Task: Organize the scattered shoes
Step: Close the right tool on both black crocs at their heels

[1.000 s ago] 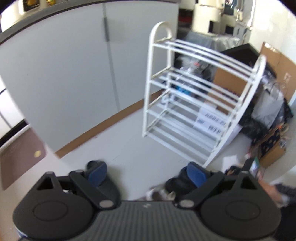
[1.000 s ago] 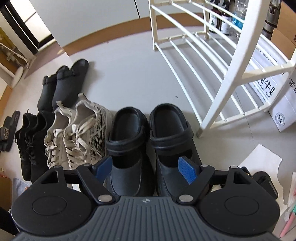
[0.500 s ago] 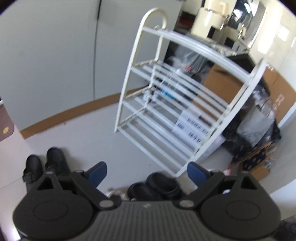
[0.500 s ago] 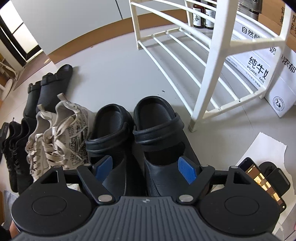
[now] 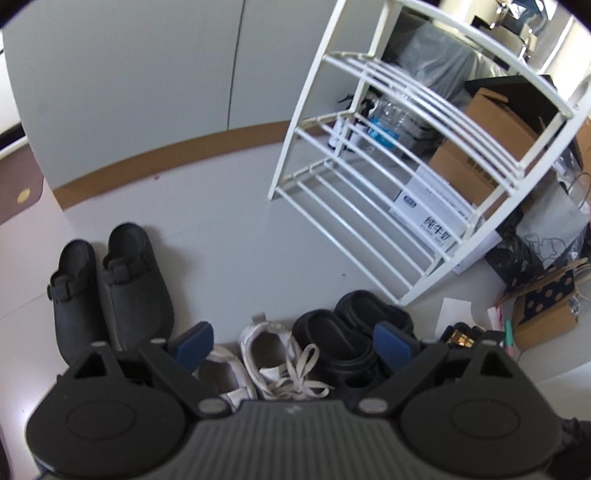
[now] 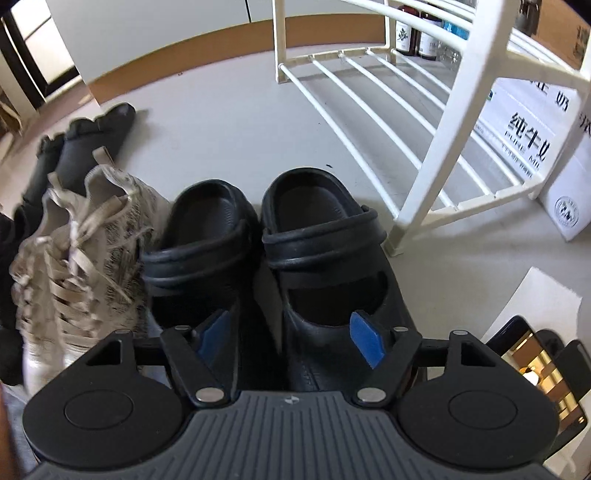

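A pair of black clogs (image 6: 314, 236) stands side by side on the floor, just left of the white shoe rack's (image 6: 424, 147) front leg. My right gripper (image 6: 290, 336) is open and low over the clogs, one blue pad over each shoe and their adjoining walls between the pads. Beige laced sneakers (image 6: 85, 266) sit left of the clogs, with dark slip-ons (image 6: 92, 136) farther back. My left gripper (image 5: 294, 345) hangs open higher up, above the sneakers (image 5: 269, 354) and the clogs (image 5: 351, 332), holding nothing. The dark slip-ons (image 5: 110, 291) lie to its left.
The rack (image 5: 406, 166) is tilted and its shelves hold no shoes. A white milk carton box (image 6: 528, 140) and bottles (image 6: 417, 33) stand behind it. A phone (image 6: 535, 369) and a sheet of paper (image 6: 532, 306) lie on the floor at right. Cardboard boxes and bags (image 5: 535, 258) crowd the far right.
The left gripper's view has tipped down from the wall and rack to the row of shoes. The right gripper has dropped closer onto the black clogs, its pads slightly nearer together.
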{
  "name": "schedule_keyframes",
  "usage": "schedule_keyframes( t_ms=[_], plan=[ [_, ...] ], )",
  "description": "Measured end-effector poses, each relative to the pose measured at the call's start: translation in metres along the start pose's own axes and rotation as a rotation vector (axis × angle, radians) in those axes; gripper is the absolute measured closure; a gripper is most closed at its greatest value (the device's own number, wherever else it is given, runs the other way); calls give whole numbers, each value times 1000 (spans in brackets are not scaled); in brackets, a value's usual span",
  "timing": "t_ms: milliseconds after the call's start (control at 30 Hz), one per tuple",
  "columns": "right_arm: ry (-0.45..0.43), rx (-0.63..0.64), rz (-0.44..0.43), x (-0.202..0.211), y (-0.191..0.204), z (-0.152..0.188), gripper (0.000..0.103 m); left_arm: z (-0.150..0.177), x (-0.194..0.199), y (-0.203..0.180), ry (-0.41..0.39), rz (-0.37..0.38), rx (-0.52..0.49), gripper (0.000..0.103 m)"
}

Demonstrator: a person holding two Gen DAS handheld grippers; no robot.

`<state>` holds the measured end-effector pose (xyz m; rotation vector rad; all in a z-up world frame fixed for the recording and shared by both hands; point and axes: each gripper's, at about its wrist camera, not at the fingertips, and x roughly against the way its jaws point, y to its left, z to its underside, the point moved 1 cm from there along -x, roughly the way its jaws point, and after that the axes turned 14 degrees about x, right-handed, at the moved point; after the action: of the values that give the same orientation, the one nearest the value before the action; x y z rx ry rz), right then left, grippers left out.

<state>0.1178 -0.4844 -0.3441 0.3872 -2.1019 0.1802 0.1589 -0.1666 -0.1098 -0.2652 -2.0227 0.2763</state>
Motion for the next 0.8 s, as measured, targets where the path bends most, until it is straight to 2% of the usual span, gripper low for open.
schedule_keyframes(
  t_ms=[267, 500, 633, 800],
  plan=[
    [-37, -8, 42, -8, 0, 8, 40, 11, -28, 6, 80, -8, -55, 8],
    [-78, 32, 59, -6, 11, 10, 43, 22, -37, 12, 148, 1, -66, 8],
    [-83, 69, 16, -7, 23, 9, 42, 22, -41, 17, 161, -4, -55, 8],
    [-59, 54, -7, -20, 22, 2, 42, 20, -43, 19, 181, 22, -21, 8]
  ],
)
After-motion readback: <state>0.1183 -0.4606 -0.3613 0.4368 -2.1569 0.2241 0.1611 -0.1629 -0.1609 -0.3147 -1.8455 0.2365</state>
